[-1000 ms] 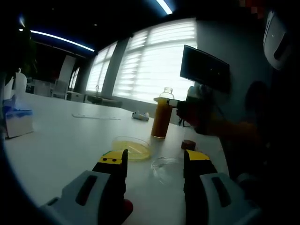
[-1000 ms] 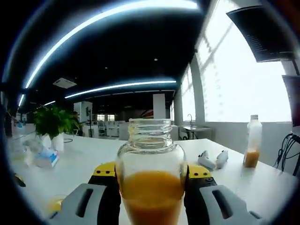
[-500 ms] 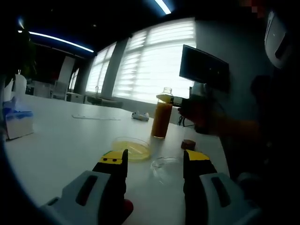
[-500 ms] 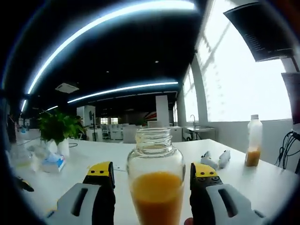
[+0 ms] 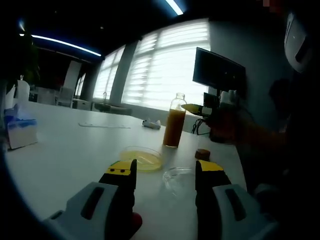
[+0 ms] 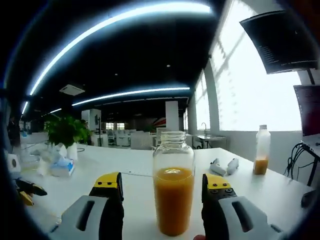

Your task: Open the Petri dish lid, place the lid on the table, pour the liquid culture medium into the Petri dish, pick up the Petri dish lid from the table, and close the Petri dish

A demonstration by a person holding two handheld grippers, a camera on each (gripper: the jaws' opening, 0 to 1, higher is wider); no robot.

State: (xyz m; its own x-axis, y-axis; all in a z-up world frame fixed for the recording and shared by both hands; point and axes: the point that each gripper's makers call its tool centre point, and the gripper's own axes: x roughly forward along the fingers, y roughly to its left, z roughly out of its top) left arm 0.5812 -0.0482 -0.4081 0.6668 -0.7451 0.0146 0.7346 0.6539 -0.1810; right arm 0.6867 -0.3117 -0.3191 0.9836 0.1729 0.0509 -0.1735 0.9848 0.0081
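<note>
Both grippers, left (image 5: pixel 164 172) and right (image 6: pixel 162 185), stood wide and empty; the left should lift the lid (image 5: pixel 179 178) level, clear of the filled dish (image 5: pixel 141 158).

An uncapped glass bottle (image 6: pixel 173 182) half full of orange liquid stands upright on the white counter (image 6: pixel 280 192), between the spread jaws of the right tool (image 6: pixel 162 187), untouched. A second, smaller bottle (image 6: pixel 259 157) stands toward the counter's far right edge, a potted plant (image 6: pixel 65 137) toward the left.
</note>
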